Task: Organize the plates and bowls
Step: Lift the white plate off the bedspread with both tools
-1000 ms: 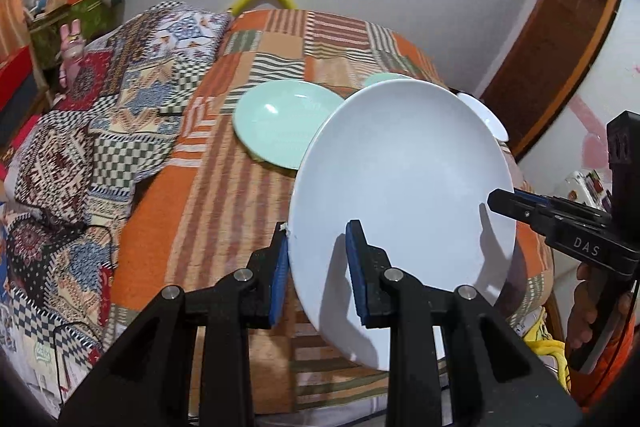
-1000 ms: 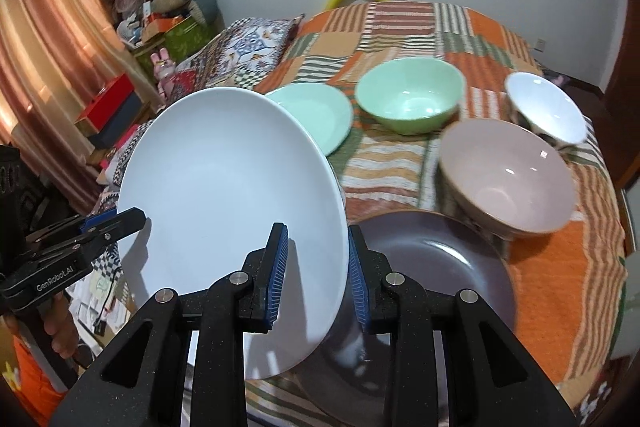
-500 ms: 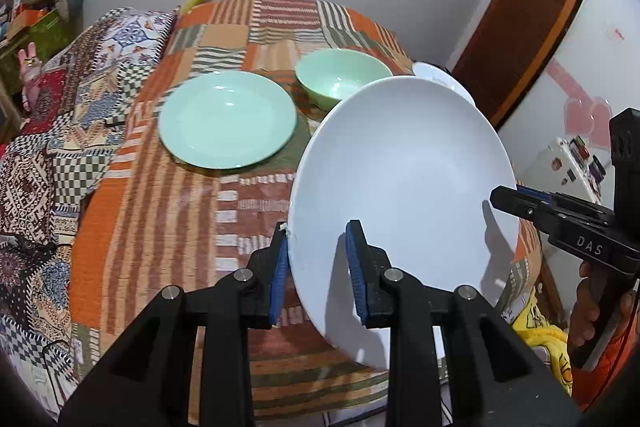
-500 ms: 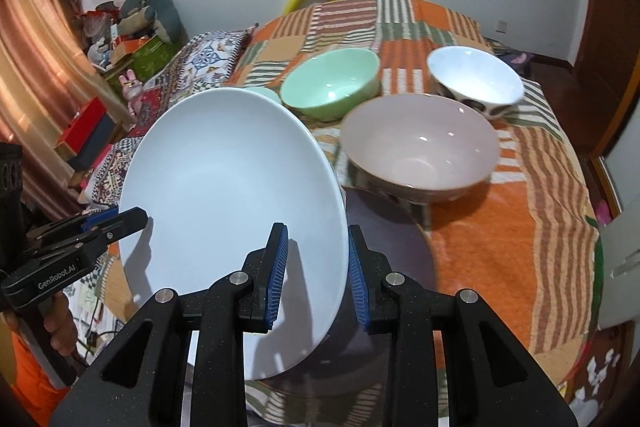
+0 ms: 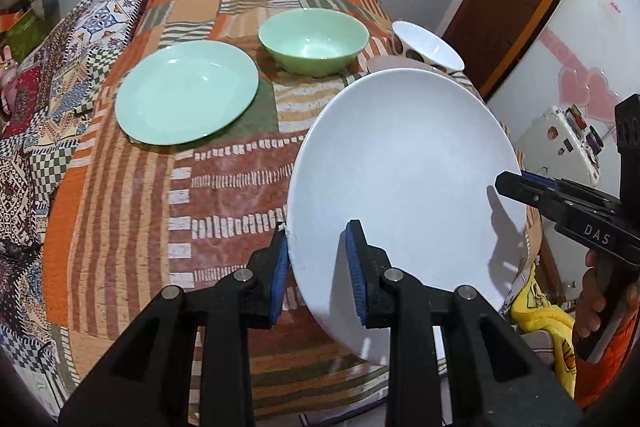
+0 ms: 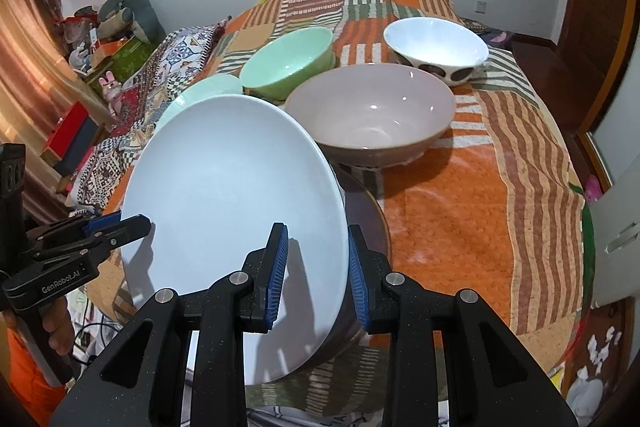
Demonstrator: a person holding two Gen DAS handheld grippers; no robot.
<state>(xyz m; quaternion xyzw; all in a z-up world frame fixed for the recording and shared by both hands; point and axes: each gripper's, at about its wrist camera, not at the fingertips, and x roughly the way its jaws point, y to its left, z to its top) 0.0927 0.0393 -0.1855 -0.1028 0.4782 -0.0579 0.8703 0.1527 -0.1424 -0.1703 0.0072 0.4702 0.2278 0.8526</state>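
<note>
Both grippers, left [image 5: 316,267] and right [image 6: 316,271], are clamping their jaws on the white plate's [image 6: 232,211] opposite rims. It's blocking most of the dark plate [image 6: 366,223] underneath and part of the mint plate [image 5: 186,91], with the pinkish bowl [image 6: 372,115] sitting just behind.

both grippers are matte black plastic with a fine speckle. the left gripper [image 5: 318,261] has two angular arms with triangular cut-outs, silver round screws at the joints, and ribbed blue pads [image 5: 279,277]. the right gripper [image 6: 316,275] is built the same, with the same blue pads [image 6: 277,273]. white lettering on their sides reads "genrobot.ai" on the left and "das" on the right. orange clothing shows beside each handle.
</note>
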